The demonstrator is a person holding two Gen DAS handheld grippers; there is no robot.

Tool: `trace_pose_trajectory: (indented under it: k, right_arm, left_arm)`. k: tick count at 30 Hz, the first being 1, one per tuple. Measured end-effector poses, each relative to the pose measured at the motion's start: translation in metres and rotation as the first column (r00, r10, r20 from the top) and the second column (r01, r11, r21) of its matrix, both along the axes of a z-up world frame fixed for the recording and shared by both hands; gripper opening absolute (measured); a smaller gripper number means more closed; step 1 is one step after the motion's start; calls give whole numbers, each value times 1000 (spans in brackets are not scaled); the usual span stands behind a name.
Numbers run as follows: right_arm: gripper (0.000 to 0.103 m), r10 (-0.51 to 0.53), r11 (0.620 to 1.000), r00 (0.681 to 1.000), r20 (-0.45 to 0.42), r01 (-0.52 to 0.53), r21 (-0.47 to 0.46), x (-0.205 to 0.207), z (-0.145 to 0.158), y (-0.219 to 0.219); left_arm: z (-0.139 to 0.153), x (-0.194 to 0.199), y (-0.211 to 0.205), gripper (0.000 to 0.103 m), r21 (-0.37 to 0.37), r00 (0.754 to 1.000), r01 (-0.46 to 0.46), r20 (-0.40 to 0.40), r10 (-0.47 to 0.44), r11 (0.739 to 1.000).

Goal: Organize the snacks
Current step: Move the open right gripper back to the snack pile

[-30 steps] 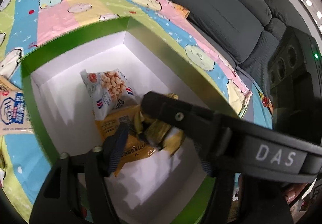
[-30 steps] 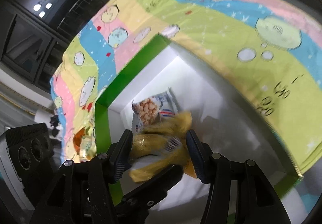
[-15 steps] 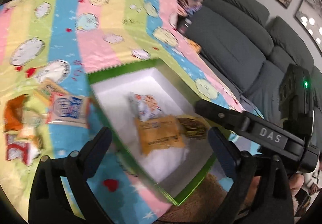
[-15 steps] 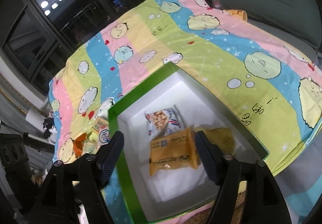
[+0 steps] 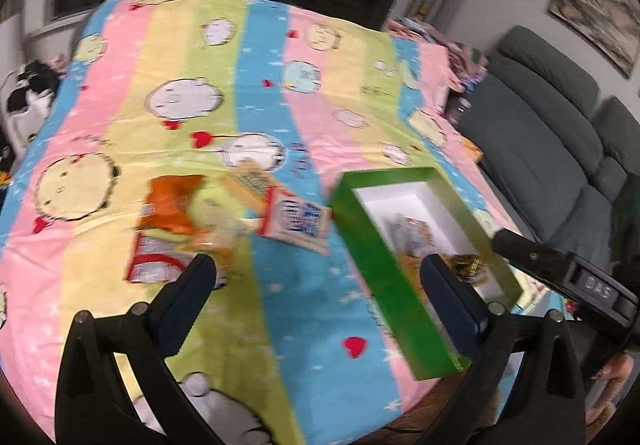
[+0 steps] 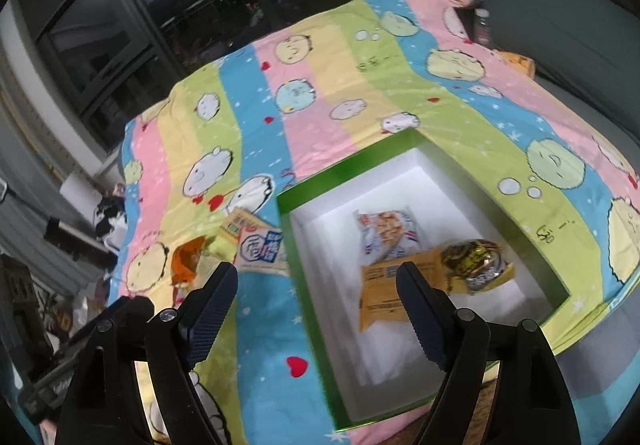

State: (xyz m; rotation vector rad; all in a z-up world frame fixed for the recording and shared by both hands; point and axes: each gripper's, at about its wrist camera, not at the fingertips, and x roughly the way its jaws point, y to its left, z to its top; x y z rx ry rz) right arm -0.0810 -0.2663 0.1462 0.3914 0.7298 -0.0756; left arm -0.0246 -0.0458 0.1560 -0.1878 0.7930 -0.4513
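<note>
Right wrist view: the right gripper (image 6: 316, 285) is held wide open and empty above the near edge of a green box (image 6: 304, 285) on the striped cloth (image 6: 320, 57). Three snack packets (image 6: 404, 257) are seen lying inside it; more loose snacks (image 6: 240, 245) are piled just left of the box. Equally spread and empty, the left gripper (image 5: 320, 277) is held between pile and box.
</note>
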Motion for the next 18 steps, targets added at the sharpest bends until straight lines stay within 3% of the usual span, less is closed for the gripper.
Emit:
trace_pose_trajectory:
  k: [4, 9, 18]
  right_arm:
    - [82, 51, 997, 999, 5, -50, -66, 5, 7, 26]
    - [82, 118, 991, 993, -17, -119, -63, 19, 2, 52]
    - [82, 279, 958, 956, -85, -272, 85, 73, -24, 95]
  left_arm:
    - [-9, 4, 37, 102, 17, 995, -97, -14, 97, 995]
    - [-21, 9, 76, 102, 21, 978, -201, -51, 202, 979]
    - [-47, 33, 117, 101, 24, 949, -283, -137, 284, 959]
